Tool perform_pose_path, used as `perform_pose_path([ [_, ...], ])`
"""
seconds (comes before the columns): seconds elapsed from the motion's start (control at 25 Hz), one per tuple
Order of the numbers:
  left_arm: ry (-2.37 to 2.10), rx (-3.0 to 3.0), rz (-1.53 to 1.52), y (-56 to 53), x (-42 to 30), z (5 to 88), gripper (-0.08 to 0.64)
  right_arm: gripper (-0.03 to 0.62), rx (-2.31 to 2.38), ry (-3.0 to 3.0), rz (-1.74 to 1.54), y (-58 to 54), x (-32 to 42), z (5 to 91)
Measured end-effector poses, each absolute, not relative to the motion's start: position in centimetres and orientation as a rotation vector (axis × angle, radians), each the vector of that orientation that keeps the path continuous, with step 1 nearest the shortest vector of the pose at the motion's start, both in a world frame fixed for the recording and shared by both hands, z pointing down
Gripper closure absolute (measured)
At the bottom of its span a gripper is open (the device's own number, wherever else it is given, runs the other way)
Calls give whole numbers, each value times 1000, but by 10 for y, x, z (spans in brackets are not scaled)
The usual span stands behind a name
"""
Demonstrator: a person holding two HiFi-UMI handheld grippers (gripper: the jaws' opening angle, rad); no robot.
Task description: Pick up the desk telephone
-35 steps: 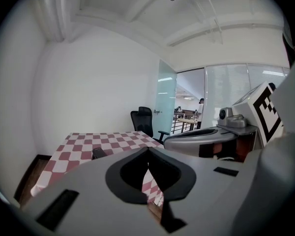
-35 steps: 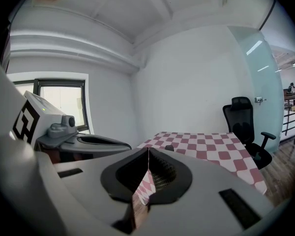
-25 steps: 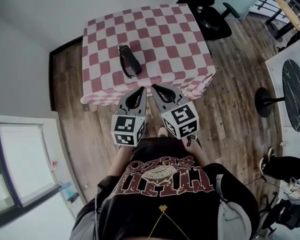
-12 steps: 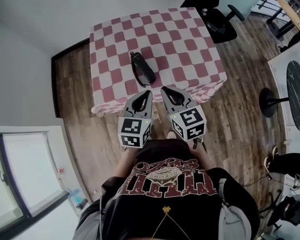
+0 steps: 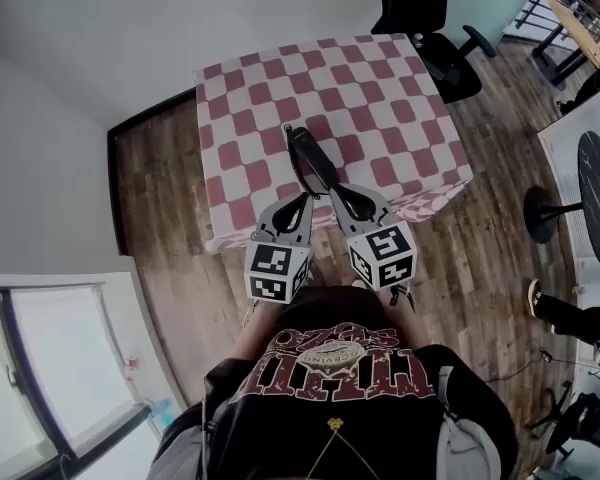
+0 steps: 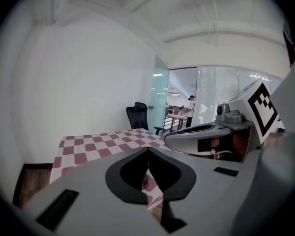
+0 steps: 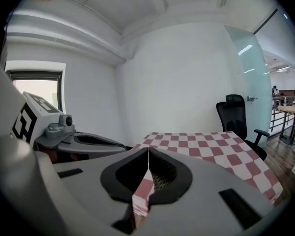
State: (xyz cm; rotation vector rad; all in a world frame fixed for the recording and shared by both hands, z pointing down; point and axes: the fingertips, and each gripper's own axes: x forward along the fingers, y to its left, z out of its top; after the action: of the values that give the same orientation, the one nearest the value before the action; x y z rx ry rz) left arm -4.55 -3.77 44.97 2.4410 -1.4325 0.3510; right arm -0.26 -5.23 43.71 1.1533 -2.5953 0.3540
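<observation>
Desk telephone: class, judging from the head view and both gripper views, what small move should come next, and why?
Probably open the jaws of the right gripper and left gripper before reaching further. Both are shut and empty, with their tips over the near edge of the checked table. The desk telephone lies just ahead of them.

checkered table (image 5: 372,96), office chair (image 5: 427,6), wooden floor (image 5: 168,230)
</observation>
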Motion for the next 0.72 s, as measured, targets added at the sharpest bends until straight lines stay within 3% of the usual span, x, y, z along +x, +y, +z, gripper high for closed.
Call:
perform_pose_path([
  [0.72, -1388, 2389, 394, -93, -70, 471, 552, 572, 1164, -2530, 452, -106, -18, 465],
])
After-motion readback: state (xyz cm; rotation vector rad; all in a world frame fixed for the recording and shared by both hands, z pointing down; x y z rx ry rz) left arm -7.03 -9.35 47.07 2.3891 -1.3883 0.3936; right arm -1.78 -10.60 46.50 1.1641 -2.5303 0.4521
